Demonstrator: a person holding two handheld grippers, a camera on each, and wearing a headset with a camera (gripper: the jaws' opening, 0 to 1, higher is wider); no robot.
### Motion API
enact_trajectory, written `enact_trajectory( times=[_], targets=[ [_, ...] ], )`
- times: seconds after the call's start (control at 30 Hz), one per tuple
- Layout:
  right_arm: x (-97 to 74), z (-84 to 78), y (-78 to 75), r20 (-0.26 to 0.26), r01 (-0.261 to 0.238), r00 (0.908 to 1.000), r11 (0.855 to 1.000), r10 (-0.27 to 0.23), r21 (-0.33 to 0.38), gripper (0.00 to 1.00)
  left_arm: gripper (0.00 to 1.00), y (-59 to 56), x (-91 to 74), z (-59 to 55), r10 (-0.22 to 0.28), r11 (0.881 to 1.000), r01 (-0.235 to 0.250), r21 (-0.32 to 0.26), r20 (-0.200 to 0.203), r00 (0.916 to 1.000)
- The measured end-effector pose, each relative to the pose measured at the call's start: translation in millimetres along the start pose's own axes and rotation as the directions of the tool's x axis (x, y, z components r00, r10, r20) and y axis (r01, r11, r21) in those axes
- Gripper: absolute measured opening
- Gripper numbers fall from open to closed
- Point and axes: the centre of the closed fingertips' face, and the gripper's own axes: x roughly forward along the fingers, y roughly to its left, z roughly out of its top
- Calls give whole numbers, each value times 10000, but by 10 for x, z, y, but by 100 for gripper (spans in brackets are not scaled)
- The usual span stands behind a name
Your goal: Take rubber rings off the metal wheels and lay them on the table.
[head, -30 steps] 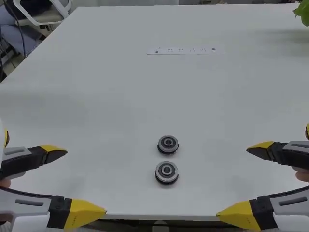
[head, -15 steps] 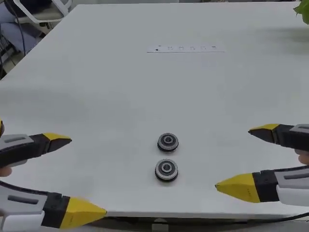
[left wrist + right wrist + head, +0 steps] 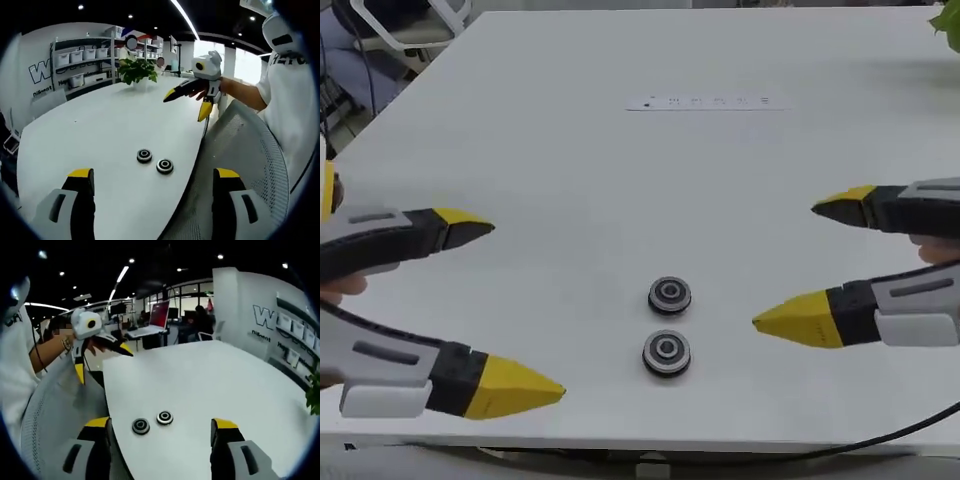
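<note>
Two small metal wheels with black rubber rings lie flat near the front edge of the white table (image 3: 620, 180): the far wheel (image 3: 669, 295) (image 3: 144, 156) (image 3: 165, 417) and the near wheel (image 3: 666, 353) (image 3: 165, 166) (image 3: 141, 426). My left gripper (image 3: 520, 310) (image 3: 152, 172) (image 3: 105, 367) hovers to their left, open and holding nothing. On the other side my right gripper (image 3: 786, 265) (image 3: 160, 422) (image 3: 185, 109) is open as well, with nothing in it. Both stand clear of the wheels, yellow tips pointing inward.
A flat strip with printed marks (image 3: 705, 102) lies at the table's far middle. A potted plant (image 3: 950, 25) (image 3: 135, 72) stands at the far right corner. A white chair (image 3: 400, 25) is beyond the far left corner, a mesh chair back (image 3: 245, 145) behind the front edge.
Both grippers have come forward from the table's front edge and now flank the two wheels. The wheels have stayed where they were.
</note>
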Motion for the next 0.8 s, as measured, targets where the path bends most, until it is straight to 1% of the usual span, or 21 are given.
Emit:
enact_trajectory(
  times=[0.07,0.13,0.23,0.27,0.3,0.43,0.5,0.53,0.57,0.6,0.63,0.7,0.8],
  targets=[
    [39,69,-7,15,-58,10000,9999,58,-127,80,97,31,25,64,2,9996,-3,274,52,10000],
    [95,132,-6,-2,-139,9999,9994,139,-331,79,97,105,60,122,149,9976,-161,676,172,9997],
    [178,208,5,-78,-327,9995,9968,322,-732,76,97,194,107,180,179,9969,-198,759,264,9995],
    [203,229,3,-107,-361,9993,9959,353,-830,74,97,228,129,215,204,9965,-228,810,308,9993],
    [240,256,-24,-160,-428,9990,9945,415,-956,73,97,247,143,241,221,9956,-250,903,335,9992],
    [368,333,-22,-219,-618,9980,9886,593,-1376,71,95,296,226,355,149,9912,-216,1310,519,9985],
    [434,354,-18,-227,-728,9973,9852,702,-1550,68,94,302,286,394,39,9898,-117,1419,554,9985],
    [474,358,-11,-209,-822,9966,9842,799,-1571,67,94,291,331,402,-104,9894,27,1449,525,9986],
    [502,358,0,-143,-895,9960,9833,883,-1583,66,94,277,362,408,-223,9891,146,1468,507,9985],
    [558,357,38,53,-1068,9940,9802,1092,-1665,65,94,259,396,415,-354,9882,272,1506,521,9980],
    [589,338,63,98,-1184,9925,9781,1218,-1714,64,93,232,443,421,-538,9865,448,1577,533,9971],
    [660,253,121,143,-1466,9883,9728,1516,-1795,61,92,198,519,412,-787,9837,696,1659,488,9957],
    [728,97,171,71,-1826,9825,9693,1863,-1649,58,90,159,631,370,-1082,9796,1011,1739,313,9936]
  ],
)
